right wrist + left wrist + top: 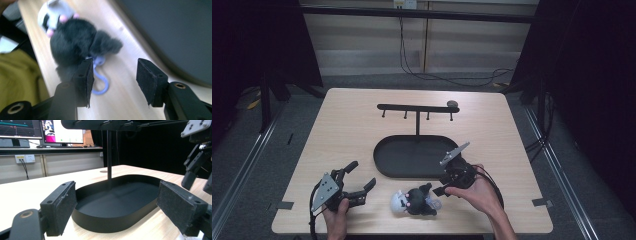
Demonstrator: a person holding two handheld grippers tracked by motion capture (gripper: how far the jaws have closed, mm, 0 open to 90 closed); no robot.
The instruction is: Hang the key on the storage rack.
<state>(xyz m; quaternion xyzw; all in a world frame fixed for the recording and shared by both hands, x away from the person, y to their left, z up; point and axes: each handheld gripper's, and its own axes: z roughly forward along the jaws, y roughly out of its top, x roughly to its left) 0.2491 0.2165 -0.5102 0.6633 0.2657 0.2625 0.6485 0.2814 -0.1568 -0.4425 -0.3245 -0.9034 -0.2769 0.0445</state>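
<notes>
- High view: a pale wooden table [352,125] carries everything, with the person's hands entering at its near edge.
- A black oval tray [384,162] sits mid-table; a thin post rises from it to a crossbar of small hooks [417,107].
- The left gripper [362,182] rests at the near left, jaws wide apart and holding nothing; in its own view the pads frame the tray, not the toy.
- The right gripper [439,191] hovers low just right of the toy, jaws about half open with nothing between them; in its own view the left pad [86,80] stands just beside the toy's loop.
- A small plush toy [414,201], black body with a white head, lies on the table near the front edge, in front of the tray.
- Its pale blue loop [101,83] lies flat on the wood.
- Judged step: the approach to pick up the toy. The next move calls for centring the right jaws over the loop or body, then closing, probably to hang it on a hook.
</notes>
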